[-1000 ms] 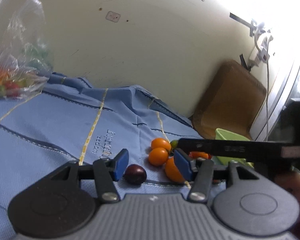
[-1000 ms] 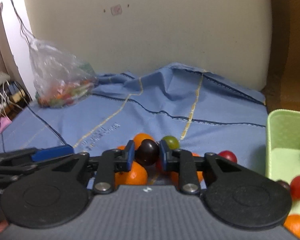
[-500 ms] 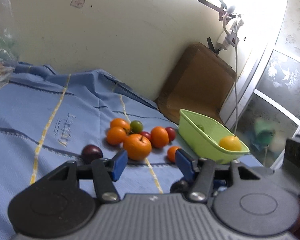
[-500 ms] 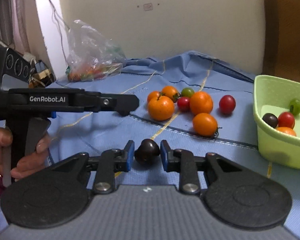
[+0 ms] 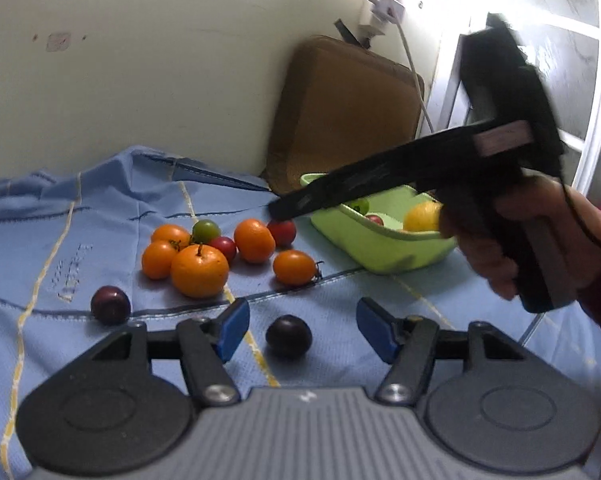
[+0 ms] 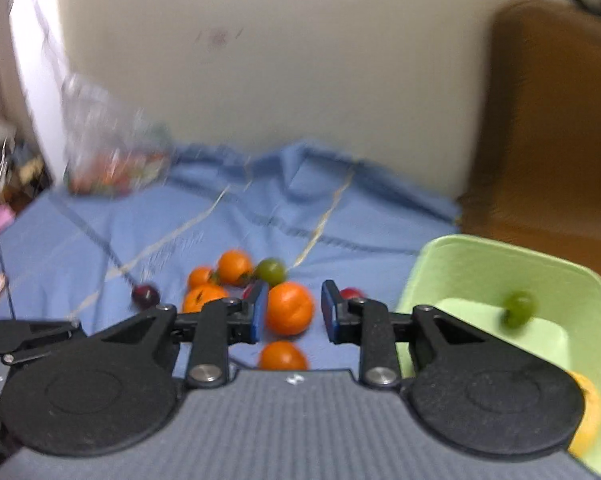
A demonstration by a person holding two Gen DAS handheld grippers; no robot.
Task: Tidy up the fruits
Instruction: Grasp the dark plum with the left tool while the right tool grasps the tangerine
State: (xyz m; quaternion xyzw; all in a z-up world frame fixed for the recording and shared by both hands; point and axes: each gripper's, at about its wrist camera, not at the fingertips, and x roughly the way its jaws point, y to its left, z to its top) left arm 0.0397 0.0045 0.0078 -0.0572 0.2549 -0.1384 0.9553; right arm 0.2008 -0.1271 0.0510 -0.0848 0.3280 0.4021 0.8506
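A pile of orange, red and green fruits (image 5: 216,250) lies on the blue cloth (image 5: 100,216). A green basket (image 5: 374,236) to its right holds several fruits. My left gripper (image 5: 300,330) is open, low over the cloth, with a dark plum (image 5: 288,336) lying between its pads. A second dark plum (image 5: 110,305) lies to the left. My right gripper (image 6: 292,312) is open and empty, raised over the pile near an orange fruit (image 6: 289,308); its body also shows in the left wrist view (image 5: 480,152). The basket (image 6: 472,264) is on its right.
A brown cushion (image 5: 344,108) leans on the cream wall behind the basket. A clear bag of fruits (image 6: 112,160) sits at the back left of the cloth. A white cable (image 5: 412,56) hangs by the window frame.
My right gripper has let go of the dark plum, which now lies on the cloth, and has risen toward the pile. My left gripper has swung toward that plum.
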